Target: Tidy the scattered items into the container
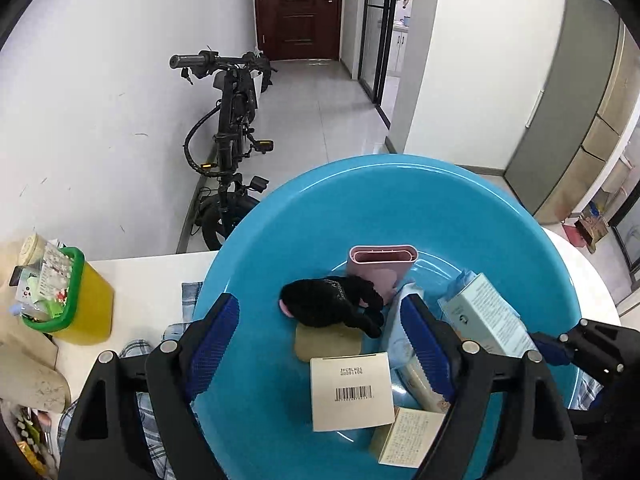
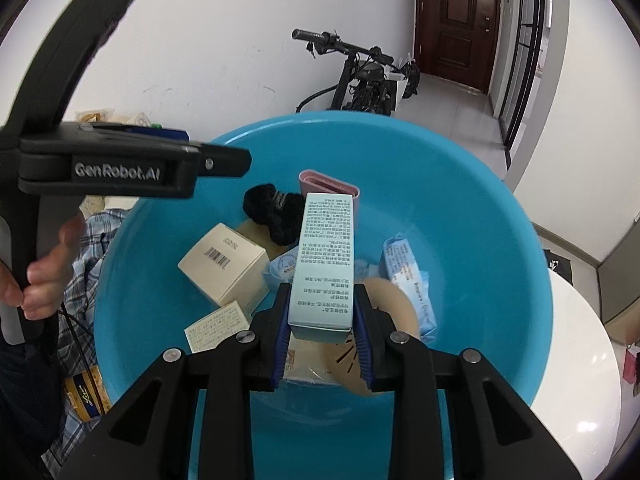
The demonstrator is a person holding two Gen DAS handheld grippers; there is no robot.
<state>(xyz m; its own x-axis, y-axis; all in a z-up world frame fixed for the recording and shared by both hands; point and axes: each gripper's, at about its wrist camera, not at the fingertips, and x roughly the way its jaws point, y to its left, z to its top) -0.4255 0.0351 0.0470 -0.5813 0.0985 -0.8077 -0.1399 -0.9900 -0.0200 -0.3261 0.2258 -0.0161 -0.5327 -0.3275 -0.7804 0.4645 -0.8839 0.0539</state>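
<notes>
A big blue basin holds a black glove, a pink case, a cream box with a barcode, a smaller printed box and blue wipe packs. My right gripper is shut on a tall pale blue box and holds it over the basin; the box also shows in the left wrist view. My left gripper is open and empty above the basin.
The basin sits on a white table. A yellow bin with a green rim, full of packets, stands at the left. Checked cloth lies under the basin's left edge. A black bike stands by the wall.
</notes>
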